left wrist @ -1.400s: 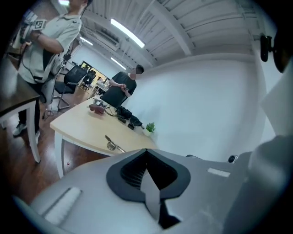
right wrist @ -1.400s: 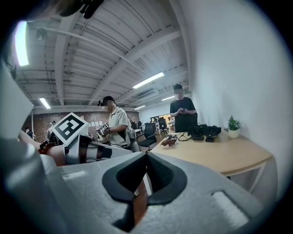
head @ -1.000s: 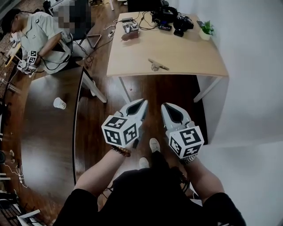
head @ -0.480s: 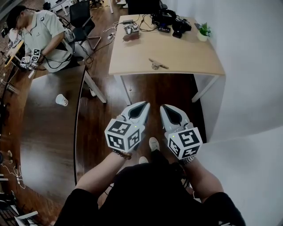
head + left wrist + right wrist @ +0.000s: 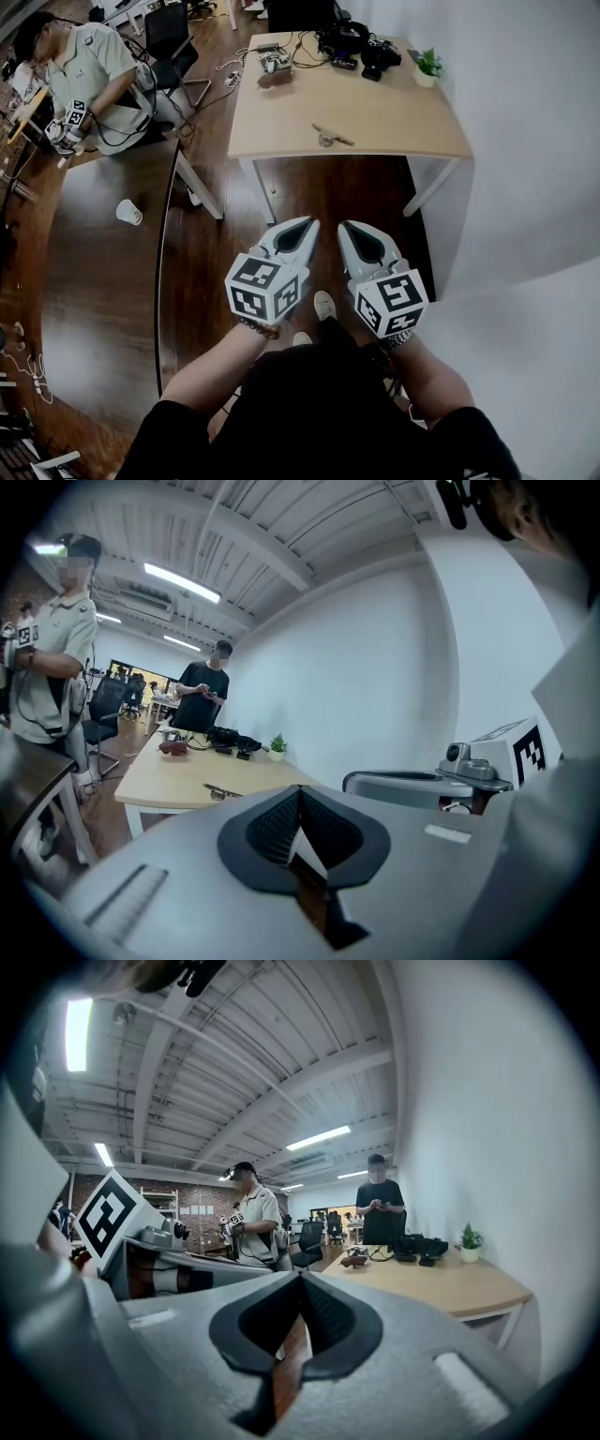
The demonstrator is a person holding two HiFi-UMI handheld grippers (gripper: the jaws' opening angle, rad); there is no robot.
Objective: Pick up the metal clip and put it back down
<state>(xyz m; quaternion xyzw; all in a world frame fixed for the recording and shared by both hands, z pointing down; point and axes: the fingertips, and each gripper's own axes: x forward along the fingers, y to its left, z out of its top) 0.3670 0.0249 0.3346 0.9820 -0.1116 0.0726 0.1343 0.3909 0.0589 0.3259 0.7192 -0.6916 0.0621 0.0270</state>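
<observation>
In the head view, the person is holding both grippers side by side above the wood floor, well short of the table (image 5: 375, 103). The left gripper (image 5: 305, 223) and the right gripper (image 5: 345, 227) are both pointing toward it, each with its 2 jaws together. The clip (image 5: 332, 137) is lying on the table near the front edge, well apart from both grippers, and a plant (image 5: 428, 66) is standing at the far right corner beside a tangle of gear (image 5: 352, 42). A cup (image 5: 127, 214) is sitting on a dark table (image 5: 103, 300) to the left. In the left gripper view, the jaws are pressing together with nothing between them. The clip is showing beyond them as a small flat shape on the table. A person in dark clothes (image 5: 202, 694) is standing behind the table. In the right gripper view, the jaws are likewise meeting tip to tip and gripping nothing. The table is stretching off to the right with the plant at its end, and I cannot make out the clip here.
</observation>
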